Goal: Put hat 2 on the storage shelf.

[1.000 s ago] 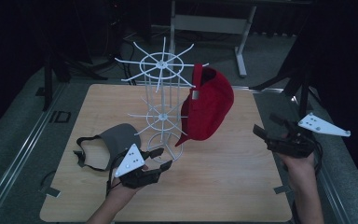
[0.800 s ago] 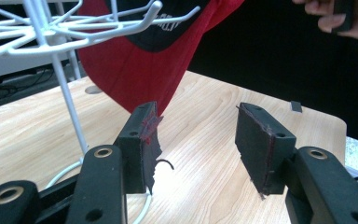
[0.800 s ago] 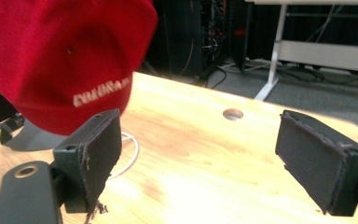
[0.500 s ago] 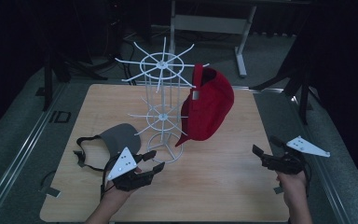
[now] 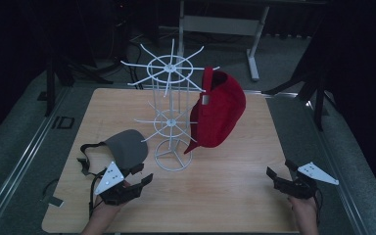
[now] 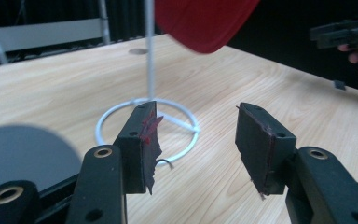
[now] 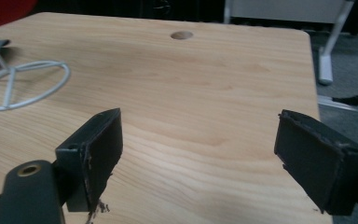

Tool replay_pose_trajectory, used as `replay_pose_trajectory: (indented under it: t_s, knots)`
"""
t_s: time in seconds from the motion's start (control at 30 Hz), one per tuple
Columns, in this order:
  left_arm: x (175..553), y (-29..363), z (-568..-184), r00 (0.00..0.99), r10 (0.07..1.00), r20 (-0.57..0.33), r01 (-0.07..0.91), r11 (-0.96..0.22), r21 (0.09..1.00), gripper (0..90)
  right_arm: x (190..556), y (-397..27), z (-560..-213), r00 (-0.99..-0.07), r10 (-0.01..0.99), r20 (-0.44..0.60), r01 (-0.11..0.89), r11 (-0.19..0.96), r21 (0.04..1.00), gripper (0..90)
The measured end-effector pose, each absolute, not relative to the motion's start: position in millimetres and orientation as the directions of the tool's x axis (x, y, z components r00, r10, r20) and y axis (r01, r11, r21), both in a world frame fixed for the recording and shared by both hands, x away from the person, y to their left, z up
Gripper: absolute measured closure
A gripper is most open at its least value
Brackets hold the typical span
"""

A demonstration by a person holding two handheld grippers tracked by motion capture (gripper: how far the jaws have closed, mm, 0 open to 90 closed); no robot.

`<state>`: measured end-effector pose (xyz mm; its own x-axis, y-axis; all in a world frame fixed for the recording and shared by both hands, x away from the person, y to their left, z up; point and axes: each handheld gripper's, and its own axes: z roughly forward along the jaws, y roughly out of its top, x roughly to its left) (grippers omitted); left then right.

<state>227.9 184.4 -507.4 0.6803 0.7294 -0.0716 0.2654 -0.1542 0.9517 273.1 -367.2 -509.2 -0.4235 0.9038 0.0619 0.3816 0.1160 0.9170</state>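
Both grippers empty, jaws apart.
Your left gripper [image 5: 144, 177] sits beside the grey fabric cap [image 5: 127, 147] near the worktop's [image 5: 235, 191] front-left corner; your right gripper [image 5: 279, 172] sits at its front-right corner.

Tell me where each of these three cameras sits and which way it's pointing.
High view: above the person's side, looking forward and down on the wooden table; both forearms, the left gripper and right gripper show.
Left gripper view: rides the left gripper, looking past its open jaws at the white wire rack and the red cap; the other hand shows far right.
Right gripper view: rides the right gripper, looking across the tabletop between open jaws.
Shared: all three show the rack's ring base and the grey cap.
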Motion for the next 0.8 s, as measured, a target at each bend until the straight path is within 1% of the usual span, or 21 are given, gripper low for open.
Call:
replay_pose_trajectory:
  t_s: [0.03, 0.1, 0.23, 0.27, 0.33, 0.4, 0.5, 0.57, 0.6, 0.67, 0.7, 0.73, 0.8]
  knots:
    - [228, 184, -507, 0.68, 0.729, -0.072, 0.265, -0.154, 0.952, 49.8, 273, -367, -509, -0.424, 0.904, 0.062, 0.382, 0.116, 0.917, 15.0]
    - [226, 197, -513, 0.655, 0.752, -0.078, 0.275, -0.141, 0.951, 49.8, 271, -371, -518, -0.391, 0.918, 0.066, 0.392, 0.102, 0.914, 15.0]
    - [223, 210, -517, 0.629, 0.774, -0.076, 0.281, -0.135, 0.95, 49.8, 270, -373, -525, -0.378, 0.924, 0.051, 0.388, 0.109, 0.915, 15.0]
    - [222, 218, -519, 0.609, 0.791, -0.06, 0.287, -0.149, 0.946, 49.8, 270, -374, -529, -0.371, 0.926, 0.067, 0.383, 0.087, 0.92, 15.0]
    - [221, 222, -520, 0.6, 0.798, -0.058, 0.288, -0.148, 0.946, 49.8, 269, -375, -532, -0.366, 0.928, 0.07, 0.378, 0.079, 0.923, 15.0]
    - [218, 236, -523, 0.578, 0.814, -0.053, 0.294, -0.147, 0.945, 49.8, 270, -376, -536, -0.362, 0.929, 0.075, 0.369, 0.069, 0.927, 15.0]
    - [216, 246, -525, 0.562, 0.826, -0.053, 0.297, -0.142, 0.944, 49.7, 270, -378, -541, -0.359, 0.929, 0.092, 0.371, 0.052, 0.927, 15.0]
    - [214, 260, -529, 0.53, 0.846, -0.055, 0.308, -0.132, 0.942, 49.8, 271, -378, -544, -0.36, 0.928, 0.096, 0.378, 0.052, 0.924, 15.0]
    - [214, 260, -529, 0.53, 0.846, -0.055, 0.308, -0.132, 0.942, 49.7, 271, -377, -546, -0.363, 0.927, 0.098, 0.381, 0.052, 0.923, 15.0]
    - [212, 276, -533, 0.491, 0.87, -0.048, 0.323, -0.131, 0.937, 49.7, 271, -376, -548, -0.365, 0.927, 0.086, 0.39, 0.068, 0.918, 15.0]
    - [212, 276, -533, 0.491, 0.87, -0.048, 0.323, -0.131, 0.937, 49.7, 270, -376, -549, -0.369, 0.925, 0.087, 0.389, 0.069, 0.918, 15.0]
    - [210, 287, -535, 0.468, 0.882, -0.053, 0.338, -0.124, 0.933, 49.3, 270, -375, -549, -0.373, 0.924, 0.088, 0.391, 0.07, 0.918, 15.0]
    - [209, 292, -535, 0.456, 0.889, -0.049, 0.345, -0.126, 0.93, 47.8, 270, -375, -550, -0.372, 0.924, 0.09, 0.393, 0.069, 0.917, 15.0]
